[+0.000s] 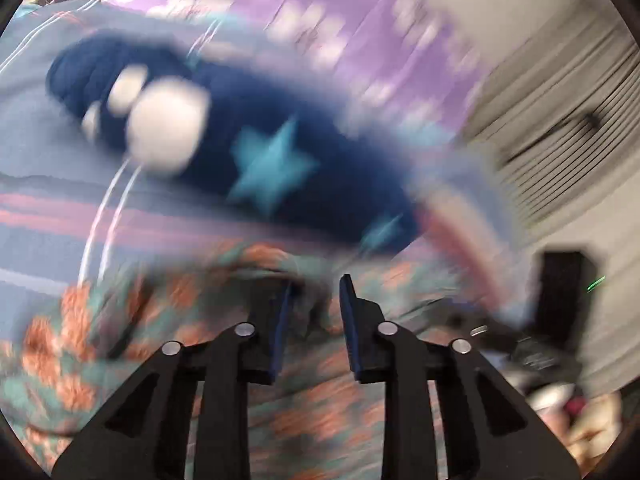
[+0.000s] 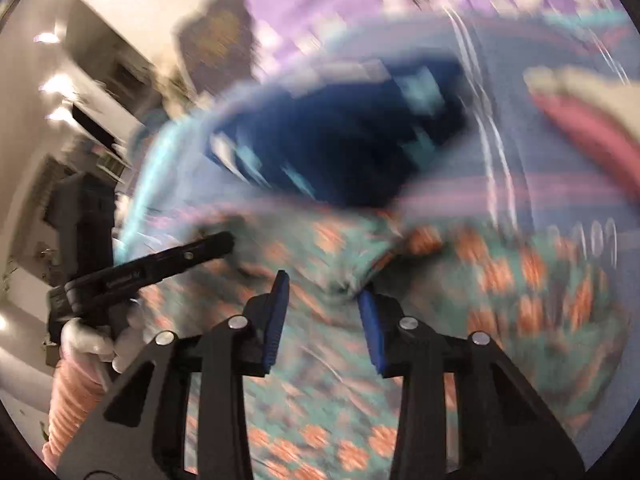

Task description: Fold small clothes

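Both views are badly motion-blurred. The surface is a bed covered by a striped blue-and-pink blanket [image 1: 48,184] with a purple patterned sheet [image 1: 360,20] beyond it; a pale wall with pleated curtains [image 1: 560,128] shows at the side. The teal garment with orange flowers [image 1: 120,340] lies bunched beneath both grippers, and a navy garment with teal stars [image 1: 272,164] lies just beyond it. The left gripper [image 1: 314,316] stands open over the floral cloth; the right gripper [image 2: 322,300] is open too, with a fold bulging near its fingertips, contact unclear. Room details stay indistinct.
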Motion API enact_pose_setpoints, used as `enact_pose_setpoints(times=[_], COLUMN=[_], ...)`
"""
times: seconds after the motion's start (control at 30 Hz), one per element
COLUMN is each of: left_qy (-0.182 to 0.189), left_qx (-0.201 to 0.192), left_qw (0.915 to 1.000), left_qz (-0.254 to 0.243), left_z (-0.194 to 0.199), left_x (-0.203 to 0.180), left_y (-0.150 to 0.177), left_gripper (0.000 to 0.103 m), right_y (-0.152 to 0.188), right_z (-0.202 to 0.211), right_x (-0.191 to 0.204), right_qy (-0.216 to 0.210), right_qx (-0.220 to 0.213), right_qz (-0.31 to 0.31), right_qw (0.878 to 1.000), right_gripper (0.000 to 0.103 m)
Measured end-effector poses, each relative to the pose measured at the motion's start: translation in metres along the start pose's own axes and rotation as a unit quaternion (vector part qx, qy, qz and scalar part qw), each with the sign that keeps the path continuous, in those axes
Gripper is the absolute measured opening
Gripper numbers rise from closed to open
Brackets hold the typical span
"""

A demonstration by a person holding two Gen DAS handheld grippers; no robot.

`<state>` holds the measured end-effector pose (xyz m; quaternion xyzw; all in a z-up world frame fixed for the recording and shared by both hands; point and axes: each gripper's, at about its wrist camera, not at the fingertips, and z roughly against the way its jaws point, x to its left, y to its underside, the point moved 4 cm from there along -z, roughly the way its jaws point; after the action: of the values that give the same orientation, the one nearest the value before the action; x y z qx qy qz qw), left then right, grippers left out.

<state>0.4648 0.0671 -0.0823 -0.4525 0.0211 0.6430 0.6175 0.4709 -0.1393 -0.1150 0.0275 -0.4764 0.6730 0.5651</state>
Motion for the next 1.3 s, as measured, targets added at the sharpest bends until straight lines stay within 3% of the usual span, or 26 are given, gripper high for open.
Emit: enact_pose_setpoints(times=[0.07,0.1,0.17,0.27,0.37,0.5,0.6,0.8,1.0,1.17,1.3], left_qy=[-0.022,-0.038,-0.07,-0.081,-0.11,-0.159,-0.181,-0.231,-0.238,-0.266,-0.266], left_qx=[-0.082,-0.097,-0.113,-0.1,-0.071,-0.029,-0.017,0.011,-0.005,-0.003,-0.004], left_qw=[0.9964,0.9944,0.9907,0.9917,0.9887,0.9716,0.9573,0.9381,0.9456,0.9421,0.9512], left_qz=[0.012,0.019,0.027,-0.003,-0.073,-0.173,-0.225,-0.258,-0.221,-0.204,-0.156], left_z=[0.023,0.028,0.036,0.042,0.042,0.06,0.077,0.096,0.146,0.187,0.21], left_x=[0.006,0.011,0.023,0.025,0.019,0.007,0.008,0.014,0.026,0.045,0.065], left_y=[-0.023,-0.027,-0.031,-0.016,0.006,0.058,0.087,0.12,0.159,0.204,0.227], left_gripper=[0.026,0.027,0.034,0.04,0.041,0.045,0.047,0.047,0.048,0.052,0.052], right_y=[-0.018,-0.026,-0.027,-0.007,0.019,0.066,0.099,0.137,0.178,0.22,0.247], right_z=[0.015,0.018,0.02,0.029,0.037,0.057,0.078,0.116,0.162,0.19,0.203], right_x=[-0.007,-0.015,-0.023,-0.021,-0.016,-0.021,-0.022,-0.016,-0.006,-0.013,-0.018], right_qy=[0.025,0.062,0.076,0.071,0.114,0.15,0.163,0.179,0.179,0.19,0.189], right_qx=[-0.065,-0.077,-0.068,-0.051,-0.02,0.028,0.036,0.035,0.024,0.025,0.023], right_qz=[-0.012,-0.019,-0.024,0.002,0.075,0.121,0.14,0.126,0.11,0.086,0.057], right_qw=[0.997,0.995,0.994,0.996,0.991,0.981,0.976,0.975,0.977,0.978,0.98], right_gripper=[0.046,0.047,0.047,0.047,0.047,0.047,0.047,0.047,0.046,0.047,0.047])
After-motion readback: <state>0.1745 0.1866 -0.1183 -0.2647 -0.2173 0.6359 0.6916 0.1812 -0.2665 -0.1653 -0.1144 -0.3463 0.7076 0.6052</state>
